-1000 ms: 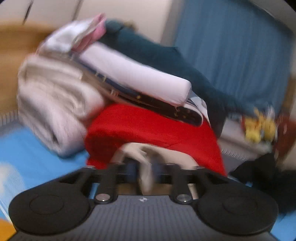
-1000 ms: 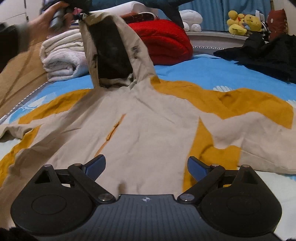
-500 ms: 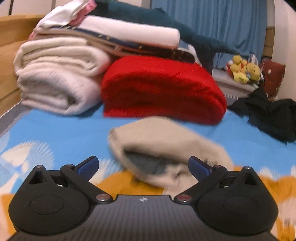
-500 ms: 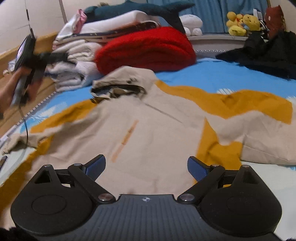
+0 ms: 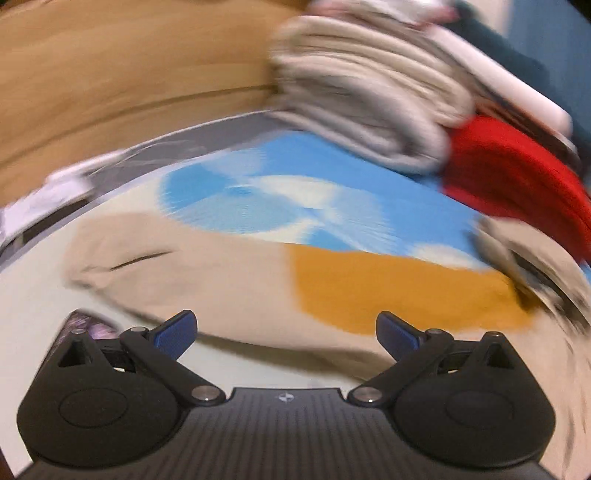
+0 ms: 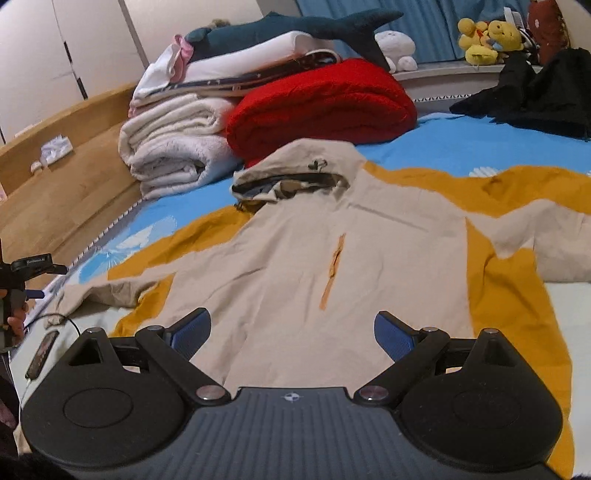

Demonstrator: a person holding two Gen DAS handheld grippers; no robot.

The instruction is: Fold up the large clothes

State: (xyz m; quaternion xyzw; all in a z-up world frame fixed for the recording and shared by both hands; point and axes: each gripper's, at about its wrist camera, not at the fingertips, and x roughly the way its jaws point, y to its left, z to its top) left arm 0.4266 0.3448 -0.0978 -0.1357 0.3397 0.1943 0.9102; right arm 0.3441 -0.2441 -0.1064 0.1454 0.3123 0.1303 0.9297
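Note:
A large beige and mustard hooded jacket (image 6: 332, 258) lies spread flat on the bed, hood (image 6: 295, 173) toward the far end. Its left sleeve (image 5: 221, 273) shows in the blurred left wrist view, beige at the cuff and mustard further in. My left gripper (image 5: 286, 330) is open and empty, just above that sleeve; it also shows at the left edge of the right wrist view (image 6: 22, 280). My right gripper (image 6: 291, 336) is open and empty over the jacket's lower hem.
A red blanket (image 6: 321, 103), folded white towels (image 6: 173, 147) and stacked bedding with a plush shark (image 6: 295, 26) sit behind the hood. Black clothes (image 6: 535, 96) lie far right. A wooden bed frame (image 6: 66, 177) runs along the left. A small device with a cable (image 6: 42, 350) lies near the left sleeve.
My left gripper let go of the hood, which dropped flat, then swung left and down to the left sleeve. My right gripper stayed over the hem.

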